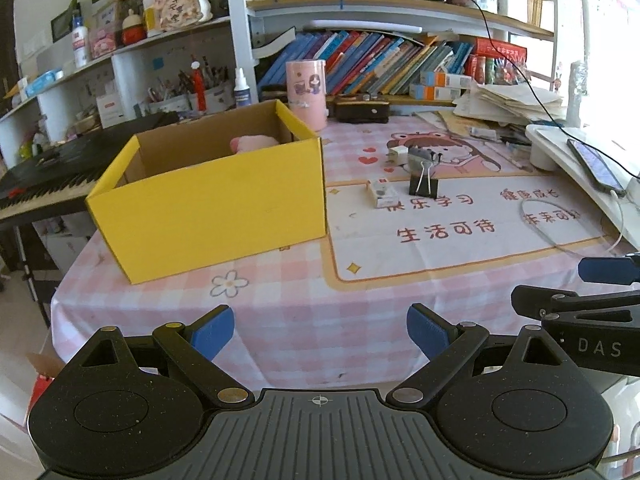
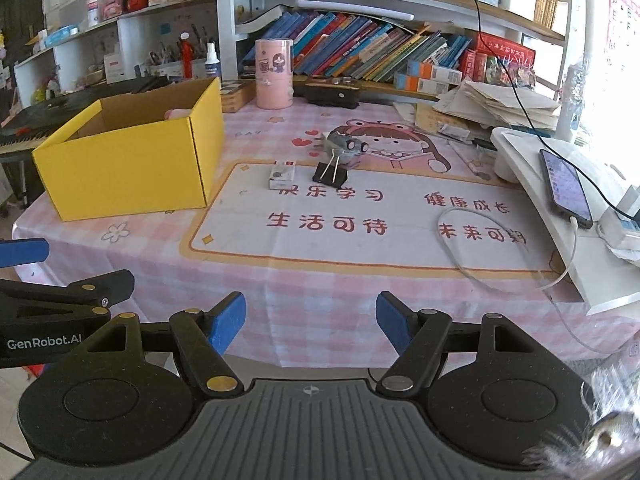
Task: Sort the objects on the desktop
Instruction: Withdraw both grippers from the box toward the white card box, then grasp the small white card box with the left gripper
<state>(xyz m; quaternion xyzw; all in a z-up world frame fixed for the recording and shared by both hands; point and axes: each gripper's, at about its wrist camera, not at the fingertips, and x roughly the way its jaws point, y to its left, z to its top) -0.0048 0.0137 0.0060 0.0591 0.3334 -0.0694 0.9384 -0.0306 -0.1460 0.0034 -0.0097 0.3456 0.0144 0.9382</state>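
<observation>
1. While both tools hang over the near edge of the desk, the left gripper (image 1: 320, 330) has its blue pads spread wide with nothing between them; the right gripper (image 2: 311, 320) is spread just as wide and likewise holds nothing.
2. Each tool shows at the edge of the other's view, side by side and apart.
3. Under and ahead of them lies the pink checked tablecloth (image 2: 320, 288), with a printed cartoon panel and red characters across its middle.
4. A white cable (image 2: 472, 256) loops on the cloth toward the right, running to a phone (image 2: 565, 188) that lies on a white stand (image 2: 520, 148).
5. On the left of the desk stands the yellow cardboard box (image 1: 208, 208), open at the top; something pink and soft (image 1: 254, 144) lies inside, against its far wall.
6. Near the middle of the cloth, well clear of both grippers, sits a small white box (image 2: 282, 175), with a black binder clip (image 2: 330, 174) just beside it on the right.
7. Just behind the clip is a small grey object (image 2: 346, 146), perhaps a toy car, too small to tell for sure.
8. Farther back a pink cylindrical container (image 2: 274, 74) stands upright, before a shelf of leaning books (image 2: 360, 52).
</observation>
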